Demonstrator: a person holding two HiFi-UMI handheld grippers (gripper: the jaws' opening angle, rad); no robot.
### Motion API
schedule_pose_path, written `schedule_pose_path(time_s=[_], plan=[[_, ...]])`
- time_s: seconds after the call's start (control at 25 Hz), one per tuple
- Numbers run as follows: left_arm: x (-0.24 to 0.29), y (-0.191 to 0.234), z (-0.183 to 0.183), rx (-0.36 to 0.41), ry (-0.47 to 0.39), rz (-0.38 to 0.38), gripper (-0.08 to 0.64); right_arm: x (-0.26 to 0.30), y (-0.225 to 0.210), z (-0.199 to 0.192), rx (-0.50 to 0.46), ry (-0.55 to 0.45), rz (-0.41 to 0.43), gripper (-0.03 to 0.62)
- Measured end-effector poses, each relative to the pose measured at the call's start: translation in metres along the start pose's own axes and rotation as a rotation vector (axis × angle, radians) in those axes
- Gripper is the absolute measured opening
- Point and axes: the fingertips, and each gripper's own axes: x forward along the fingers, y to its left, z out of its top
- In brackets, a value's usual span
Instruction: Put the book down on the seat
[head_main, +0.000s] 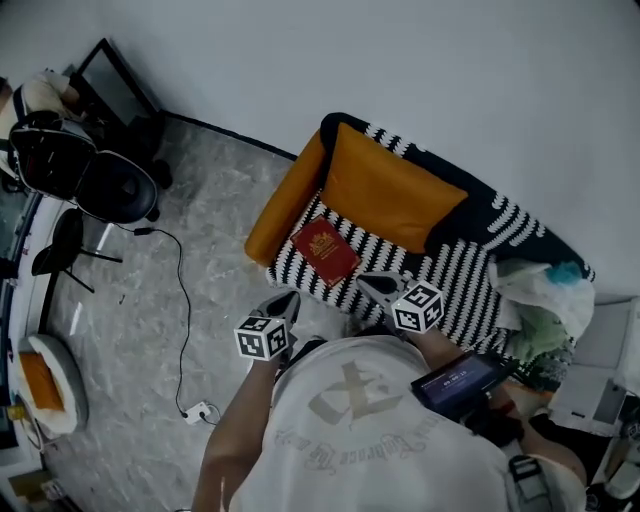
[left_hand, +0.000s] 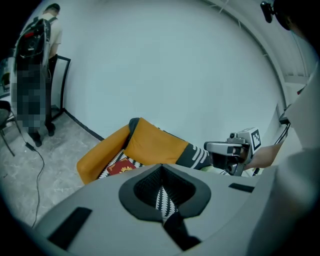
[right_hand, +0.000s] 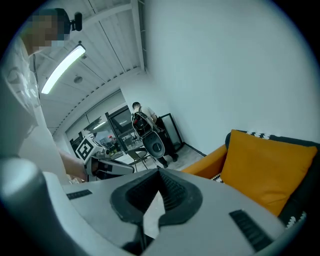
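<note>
A red book (head_main: 322, 250) lies flat on the black-and-white striped seat (head_main: 450, 275), in front of the orange cushion (head_main: 385, 195) and next to the orange armrest (head_main: 285, 200). Neither gripper touches it. My left gripper (head_main: 283, 303) hangs shut and empty just off the seat's front edge, near my chest. To its right my right gripper (head_main: 375, 285) is also shut and empty, over the seat's front edge. In the left gripper view the book (left_hand: 121, 167) shows beyond the shut left gripper (left_hand: 161, 186). The right gripper view has the right gripper (right_hand: 159, 190) shut, with the cushion (right_hand: 270, 165) to the right.
Bags and clothes (head_main: 545, 290) fill the seat's right end. A black office chair (head_main: 110, 185) stands at the far left on the grey floor, where a cable runs to a power strip (head_main: 200, 410). A person (left_hand: 35, 75) stands by the wall.
</note>
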Motion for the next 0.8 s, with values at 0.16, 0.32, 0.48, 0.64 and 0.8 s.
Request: schedule_pose_path(time_s=[0.16, 0.32, 0.48, 0.64, 0.8], plan=[[-0.003, -0.007, -0.004, 0.018, 0.009, -0.027, 0.011, -0.009, 0.005, -0.004, 0.01, -0.017, -0.04, 0.015], [-0.004, -0.011, -0.002, 0.036, 0.022, -0.05, 0.011, -0.011, 0.004, -0.002, 0.024, -0.026, -0.073, 0.015], [-0.011, -0.012, -0.015, 0.043, 0.029, -0.054, 0.011, -0.015, 0.013, -0.009, 0.024, -0.032, -0.087, 0.015], [-0.017, -0.01, -0.023, 0.034, 0.032, -0.052, 0.011, -0.017, 0.018, -0.014, 0.021, -0.027, -0.093, 0.015], [-0.019, -0.01, -0.029, 0.037, 0.035, -0.057, 0.011, -0.016, 0.02, -0.018, 0.019, -0.025, -0.094, 0.015]])
